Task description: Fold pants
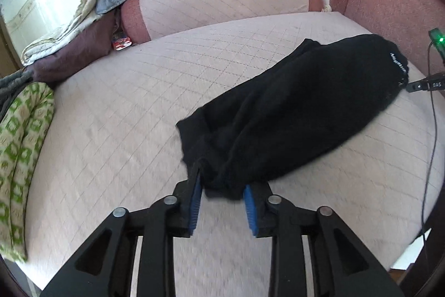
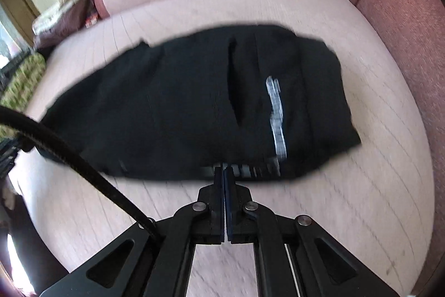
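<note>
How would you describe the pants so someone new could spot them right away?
Start at the big pink quilted bed cover below the pillows. The pants lie stretched across it. They are the only black thing there, with white lettering near the waistband, unlike the green patterned cloth at the edge.

Pants (image 1: 292, 107): black knit cloth, matt, soft nap. Under them, sofa seat (image 1: 125, 107): pale pink quilted fabric. Behind pants, cushion (image 1: 389, 4): coarse reddish weave. Left gripper (image 1: 222, 196): matt black plastic w/ ribbed blue pads, shiny metal rivets.
</note>
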`<state>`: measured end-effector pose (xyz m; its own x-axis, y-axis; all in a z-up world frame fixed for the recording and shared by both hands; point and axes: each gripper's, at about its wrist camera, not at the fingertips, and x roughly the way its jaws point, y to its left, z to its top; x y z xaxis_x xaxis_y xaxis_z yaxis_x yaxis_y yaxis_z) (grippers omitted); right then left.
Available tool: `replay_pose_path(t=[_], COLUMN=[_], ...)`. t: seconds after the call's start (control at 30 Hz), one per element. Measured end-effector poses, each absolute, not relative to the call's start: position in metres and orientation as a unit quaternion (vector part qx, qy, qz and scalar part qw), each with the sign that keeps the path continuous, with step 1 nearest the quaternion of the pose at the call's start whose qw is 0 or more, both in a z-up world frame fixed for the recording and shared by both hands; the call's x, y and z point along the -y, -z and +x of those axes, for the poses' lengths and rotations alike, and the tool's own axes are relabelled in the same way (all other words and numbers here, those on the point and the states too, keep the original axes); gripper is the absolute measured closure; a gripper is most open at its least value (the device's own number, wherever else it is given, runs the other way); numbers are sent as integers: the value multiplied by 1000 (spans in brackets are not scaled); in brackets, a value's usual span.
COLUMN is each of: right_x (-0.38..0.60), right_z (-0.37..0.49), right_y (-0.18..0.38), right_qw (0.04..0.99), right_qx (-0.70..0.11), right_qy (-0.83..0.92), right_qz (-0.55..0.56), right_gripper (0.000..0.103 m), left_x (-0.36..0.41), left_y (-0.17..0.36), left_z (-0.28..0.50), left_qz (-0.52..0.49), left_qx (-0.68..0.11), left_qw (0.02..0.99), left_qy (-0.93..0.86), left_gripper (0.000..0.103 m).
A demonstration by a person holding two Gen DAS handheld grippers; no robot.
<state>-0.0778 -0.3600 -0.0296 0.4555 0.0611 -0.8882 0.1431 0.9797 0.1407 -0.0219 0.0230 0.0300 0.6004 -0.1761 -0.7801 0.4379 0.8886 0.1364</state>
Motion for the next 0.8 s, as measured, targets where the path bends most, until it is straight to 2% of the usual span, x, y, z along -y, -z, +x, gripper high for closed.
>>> replay_pose_path(t=[0.1,0.17,0.2,0.27,0.4,0.5,0.6,0.8], right_x=[354,346,338,322,249,178,103,3], right_z=[-86,-84,-81,-72,-31,-1,23,55], right_y=[17,0,-9,-23,-46,-53,-48,-11], right_qw=[853,863,869,878,885,879,870,828], right_qx=[-515,-500,-491,-476,-457,-453,-452,-484], right_qy=[45,41,35,8,-79,-145,-198,-266], right_qz=[70,62,58,56,38,22,-12,-94], right_gripper=[97,90,89,80,73,66,54,52], left_x=[-47,-65,-75,-95,-139,-151,-159,-187], left_y=[-47,-58,-63,-66,-51,-31,-16,-24], left_z=[-32,-29,-23,-7,21,23,28,24], left_qz=[120,77,45,-21,-175,-189,-180,-225], left_qx=[-403,-394,-391,-388,-382,-374,-401,-372], left_qw=[893,905,910,916,905,906,898,900], left_qy=[160,141,127,97,67,53,21,16], left_gripper=[60,57,51,45,45,45,45,45])
